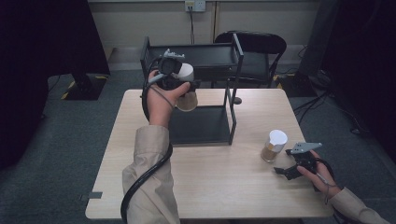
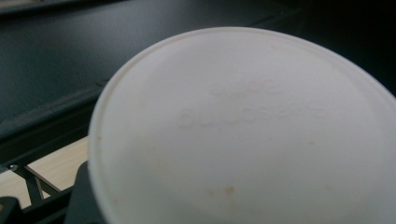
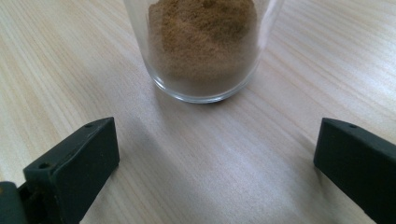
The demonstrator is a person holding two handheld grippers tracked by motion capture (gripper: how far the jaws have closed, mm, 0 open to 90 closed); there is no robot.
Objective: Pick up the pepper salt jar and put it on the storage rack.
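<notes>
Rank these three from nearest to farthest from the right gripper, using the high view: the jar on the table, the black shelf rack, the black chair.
From the right gripper, at the table's right front:
1. Jar on the table, just beyond its open jaws.
2. Black shelf rack, left, mid-table.
3. Black chair, behind the table's far edge.
</notes>
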